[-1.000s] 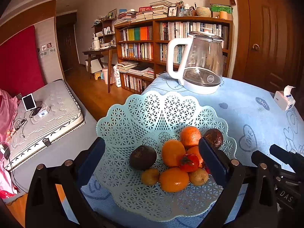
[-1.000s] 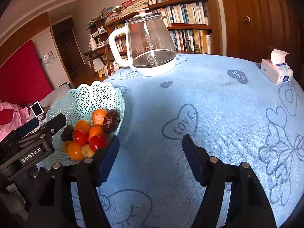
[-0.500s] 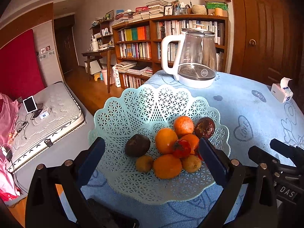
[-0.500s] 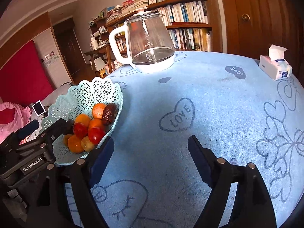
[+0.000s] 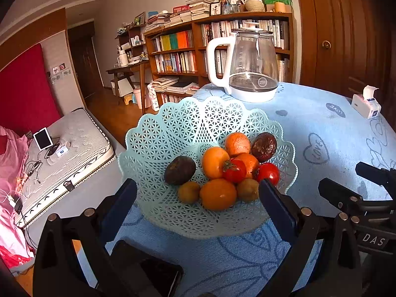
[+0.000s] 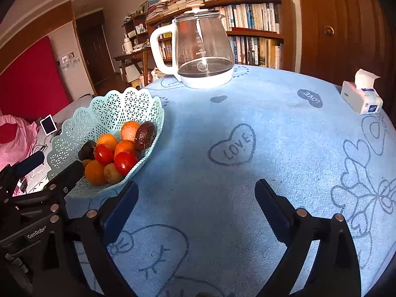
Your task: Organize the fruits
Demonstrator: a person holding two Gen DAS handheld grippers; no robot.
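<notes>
A pale green lattice basket [image 5: 173, 123] [image 6: 106, 113] sits at the left edge of the blue table. Piled in it are several oranges [image 5: 217, 194], two red tomatoes [image 5: 235, 170], two dark passion fruits [image 5: 179, 170] and small brown kiwis [image 5: 189, 192]. My left gripper [image 5: 198, 195] stands open just short of the basket's near rim, nothing between its fingers. My right gripper [image 6: 195, 198] is open too, hovering above bare blue cloth to the right of the basket. The left gripper's body [image 6: 37, 193] shows in the right wrist view.
A glass kettle with a white handle [image 5: 247, 66] [image 6: 198, 54] stands at the table's far side. A tissue box [image 5: 366, 104] [image 6: 362, 97] is at the far right. A dark phone [image 5: 153, 272] lies near the front edge. A bed is beyond the left edge.
Both grippers have drawn back toward the near side, so the basket and its fruit sit farther ahead of the left fingers. Both remain open. The fruit has not moved.
</notes>
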